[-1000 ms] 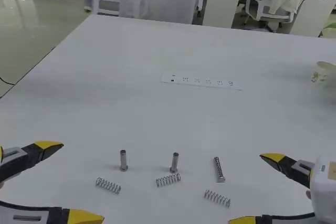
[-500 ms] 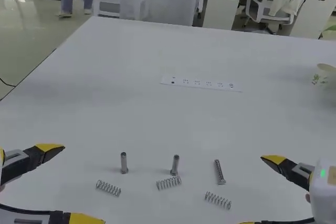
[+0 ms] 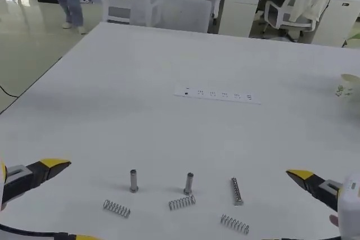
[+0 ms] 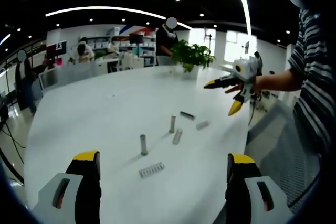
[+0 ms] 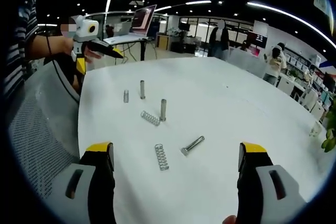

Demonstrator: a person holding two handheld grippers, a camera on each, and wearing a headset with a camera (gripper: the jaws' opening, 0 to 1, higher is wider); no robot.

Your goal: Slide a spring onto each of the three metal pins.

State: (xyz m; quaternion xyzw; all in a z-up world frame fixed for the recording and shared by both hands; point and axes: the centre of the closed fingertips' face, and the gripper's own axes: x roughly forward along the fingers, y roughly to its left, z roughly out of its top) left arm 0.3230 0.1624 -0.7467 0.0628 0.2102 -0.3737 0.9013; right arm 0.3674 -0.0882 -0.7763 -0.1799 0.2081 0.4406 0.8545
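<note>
While the left gripper (image 4: 163, 157) and right gripper (image 5: 175, 148) hover, jaws wide apart, three springs (image 3: 181, 202) lie beside bare pins (image 3: 189, 183).

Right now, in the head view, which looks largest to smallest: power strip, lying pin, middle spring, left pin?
1. power strip: clearly the longest, though it is the farthest.
2. lying pin and middle spring: they look alike, so not ranked.
3. left pin: it stands upright and is foreshortened, so this place is unsure.
</note>
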